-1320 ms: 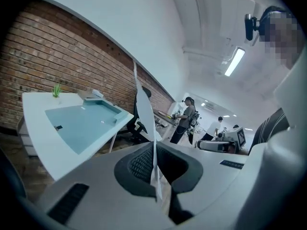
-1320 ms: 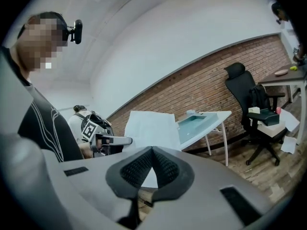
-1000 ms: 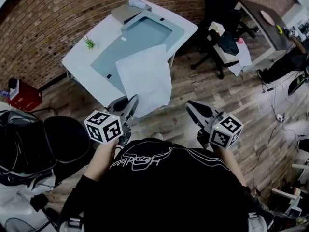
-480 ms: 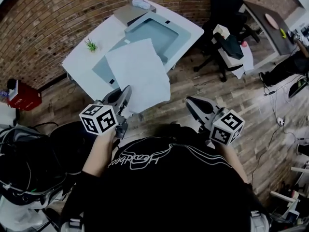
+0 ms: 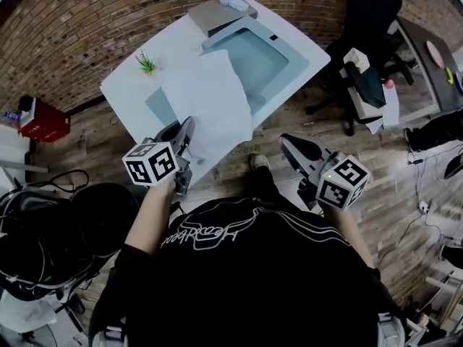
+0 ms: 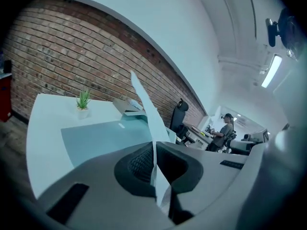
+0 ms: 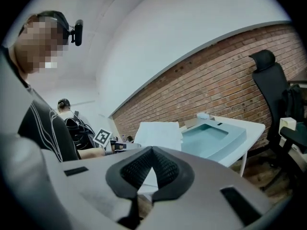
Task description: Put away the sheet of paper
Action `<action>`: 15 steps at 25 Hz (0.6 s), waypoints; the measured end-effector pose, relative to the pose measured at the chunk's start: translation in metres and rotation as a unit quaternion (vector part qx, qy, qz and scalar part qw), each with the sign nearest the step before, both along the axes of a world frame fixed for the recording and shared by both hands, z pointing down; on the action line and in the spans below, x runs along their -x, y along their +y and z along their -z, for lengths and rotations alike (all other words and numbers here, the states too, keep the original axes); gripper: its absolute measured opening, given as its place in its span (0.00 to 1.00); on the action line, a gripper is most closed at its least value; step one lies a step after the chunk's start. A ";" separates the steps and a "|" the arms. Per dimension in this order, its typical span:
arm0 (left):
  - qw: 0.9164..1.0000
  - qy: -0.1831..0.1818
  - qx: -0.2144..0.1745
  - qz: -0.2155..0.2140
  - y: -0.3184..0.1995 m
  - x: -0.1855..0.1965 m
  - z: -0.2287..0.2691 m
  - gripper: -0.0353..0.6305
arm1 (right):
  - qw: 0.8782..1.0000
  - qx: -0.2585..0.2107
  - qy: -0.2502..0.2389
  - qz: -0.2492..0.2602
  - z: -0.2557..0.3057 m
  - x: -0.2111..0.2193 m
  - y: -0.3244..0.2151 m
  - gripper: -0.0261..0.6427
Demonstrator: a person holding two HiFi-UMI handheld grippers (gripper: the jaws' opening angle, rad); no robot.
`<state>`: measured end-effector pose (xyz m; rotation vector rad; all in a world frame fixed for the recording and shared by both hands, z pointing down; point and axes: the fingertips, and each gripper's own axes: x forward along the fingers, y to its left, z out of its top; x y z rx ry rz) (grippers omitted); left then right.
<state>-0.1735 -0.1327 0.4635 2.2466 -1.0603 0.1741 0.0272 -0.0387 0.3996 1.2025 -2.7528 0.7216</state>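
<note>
Sheet nearer table, between left jaws

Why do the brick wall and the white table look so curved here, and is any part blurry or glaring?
Head view: the wide lens bows the brick wall and darkens the corners; detail is sharp. Left gripper view: the wall arcs, the ceiling lamp glares, and the close jaws look soft. Right gripper view: a mosaic patch covers a face, and the white table tilts.
</note>
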 end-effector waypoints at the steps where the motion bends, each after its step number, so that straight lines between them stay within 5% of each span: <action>1: 1.000 -0.003 0.006 0.010 -0.006 0.001 -0.003 0.10 | 1.000 0.001 -0.002 0.009 0.000 -0.001 -0.012 0.04; 15: 0.983 -0.028 0.101 0.152 -0.077 0.020 -0.068 0.10 | 0.991 0.026 -0.012 0.127 -0.004 -0.017 -0.175 0.04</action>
